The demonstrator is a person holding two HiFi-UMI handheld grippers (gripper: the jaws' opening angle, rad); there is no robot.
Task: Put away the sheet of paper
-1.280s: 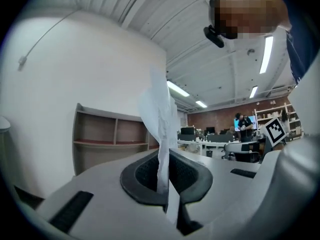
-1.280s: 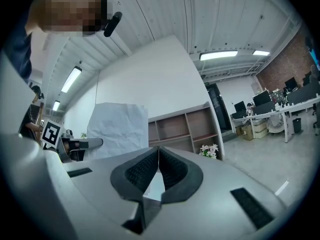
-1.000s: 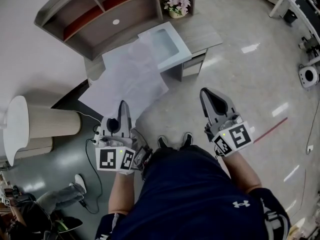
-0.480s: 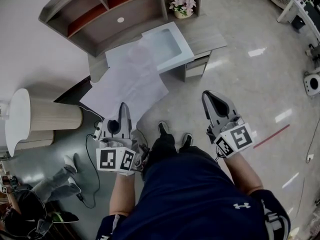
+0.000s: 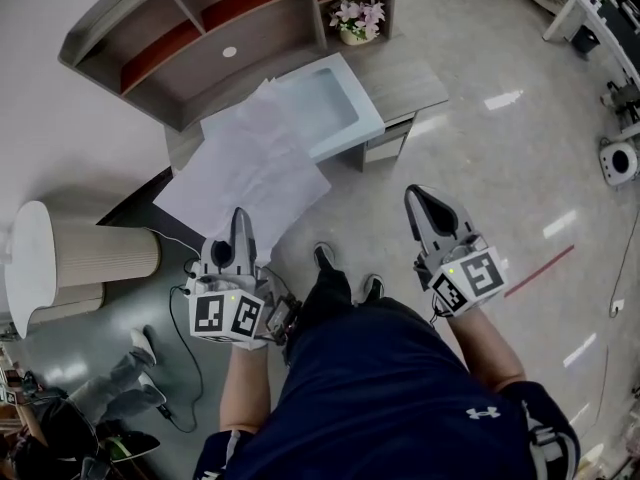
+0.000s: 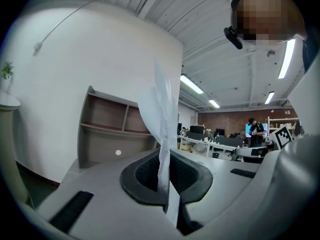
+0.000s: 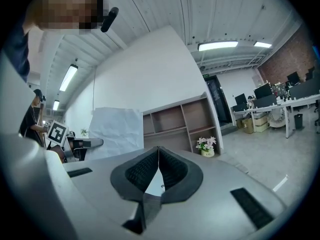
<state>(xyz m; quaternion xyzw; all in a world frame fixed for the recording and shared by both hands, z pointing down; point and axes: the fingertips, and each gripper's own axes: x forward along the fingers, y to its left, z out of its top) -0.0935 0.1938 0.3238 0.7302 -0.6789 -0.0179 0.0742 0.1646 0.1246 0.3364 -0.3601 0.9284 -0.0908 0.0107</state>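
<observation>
**Sheet pinched in the left gripper, short of the desk**

The left gripper [image 5: 238, 220] has its jaws clamped on the near edge of the sheet [image 5: 245, 166]. The sheet stands up and forward from that pinch, seen edge-on in the left gripper view, probably so its free end can lead into place. The right gripper [image 5: 420, 198] is level beside it with its jaws together on nothing, seemingly spare for steadying. Ahead is the desk [image 5: 415, 80] with a pale tray [image 5: 365, 96], the likely home for the sheet, whose far corner overlaps it from the head view. Behind the tray are flowers [image 5: 355, 15] and the shelf [image 5: 200, 28].
</observation>
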